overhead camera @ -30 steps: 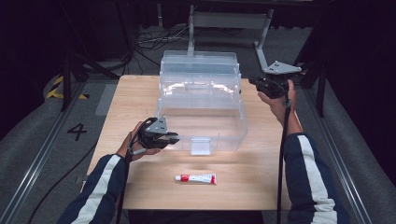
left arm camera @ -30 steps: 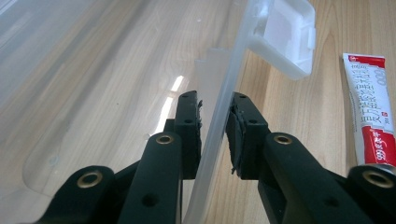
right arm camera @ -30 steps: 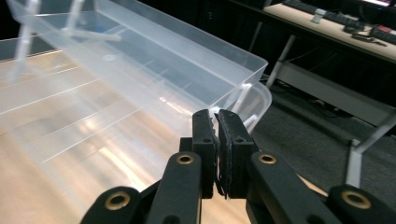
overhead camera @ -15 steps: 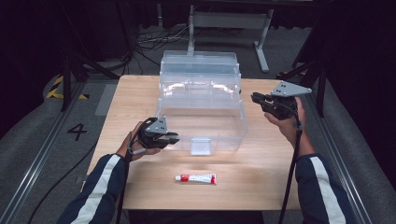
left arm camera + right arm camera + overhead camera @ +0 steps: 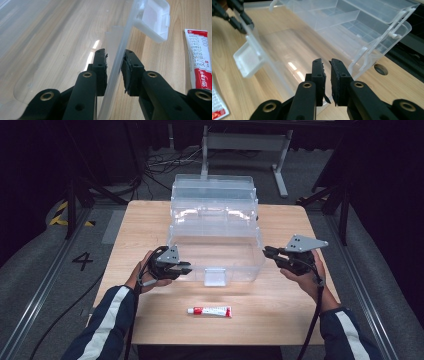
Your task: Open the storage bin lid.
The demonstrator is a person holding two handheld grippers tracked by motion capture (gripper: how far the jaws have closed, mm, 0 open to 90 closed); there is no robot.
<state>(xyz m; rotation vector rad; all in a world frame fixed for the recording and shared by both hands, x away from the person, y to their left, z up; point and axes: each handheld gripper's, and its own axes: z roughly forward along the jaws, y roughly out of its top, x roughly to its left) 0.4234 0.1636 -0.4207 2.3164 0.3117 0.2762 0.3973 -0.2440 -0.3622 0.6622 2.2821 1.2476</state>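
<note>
Wooden desk (image 5: 150, 225): left claw (image 5: 115, 62) clamps clear box (image 5: 215, 220) front wall; right claw (image 5: 327, 67) empty, just opening, slim gap, beside box

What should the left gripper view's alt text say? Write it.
Left gripper with two black jaws pinching the thin front wall of a clear plastic box on a wooden table; a red-and-white tube lies at right.

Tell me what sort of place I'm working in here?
Most likely a lab or recording studio rather than a home: a bare wooden table in a dark room, grey carpet with floor rails and a marked number 4, loose cables behind.
</note>
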